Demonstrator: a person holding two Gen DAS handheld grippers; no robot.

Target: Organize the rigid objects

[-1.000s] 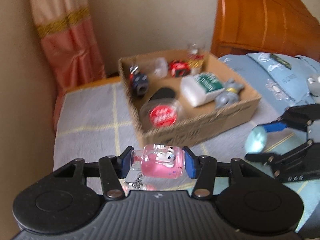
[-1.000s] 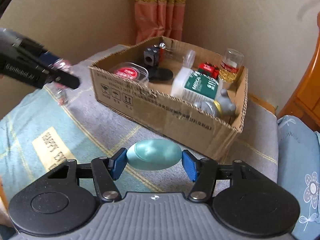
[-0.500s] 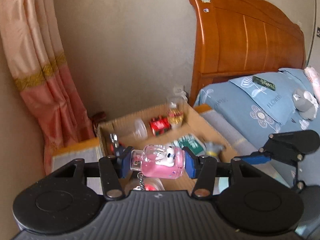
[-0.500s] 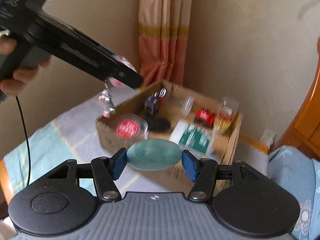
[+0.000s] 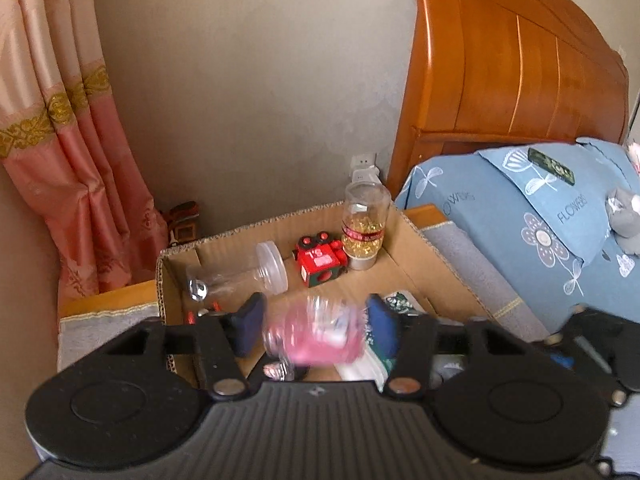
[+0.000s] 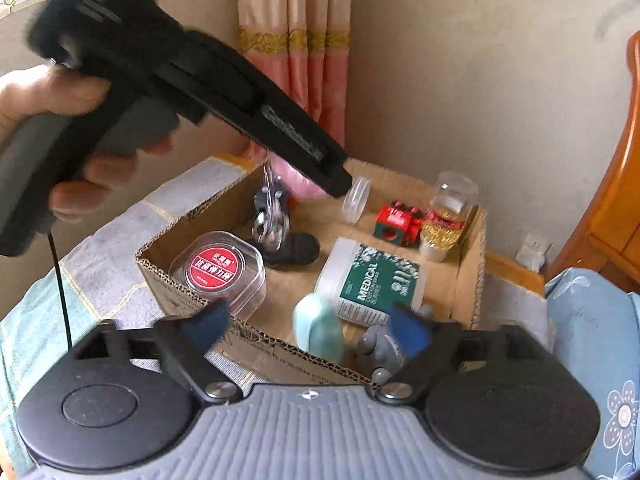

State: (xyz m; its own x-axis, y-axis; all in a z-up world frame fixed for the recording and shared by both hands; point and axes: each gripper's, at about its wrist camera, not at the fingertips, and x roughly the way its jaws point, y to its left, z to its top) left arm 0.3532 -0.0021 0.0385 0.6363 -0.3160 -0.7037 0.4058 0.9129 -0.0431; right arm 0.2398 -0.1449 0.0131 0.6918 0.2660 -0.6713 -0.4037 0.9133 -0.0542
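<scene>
- The left gripper [image 5: 312,322] hangs over the open cardboard box [image 5: 412,264], its jaws opening; the pink charm bottle [image 5: 316,338] sits blurred in the gap, clear of both blue pads and apparently dropping free
- That bottle lies with its long axis across the gap, from one pad toward the other, with box floor directly below it, so the release looks lined up over the near middle of the box
- The right gripper [image 6: 308,330] is also over the box's near wall, jaws opening to full spread; the pale teal egg-shaped object [image 6: 318,332] is between them, touching neither pad, tilted upright and blurred, seemingly falling
- Under the egg are the green-labelled medical tub [image 6: 376,280] and a grey figurine [image 6: 380,350], so it may land on or against them
- Already inside: a round red-label case [image 6: 216,270], a red toy block [image 5: 320,264], a jar of gold beads [image 5: 366,232] standing in the far corner
- Both hands are equally near the box; my judgement is that the next move is simply to pull each gripper back clear of the rim
</scene>
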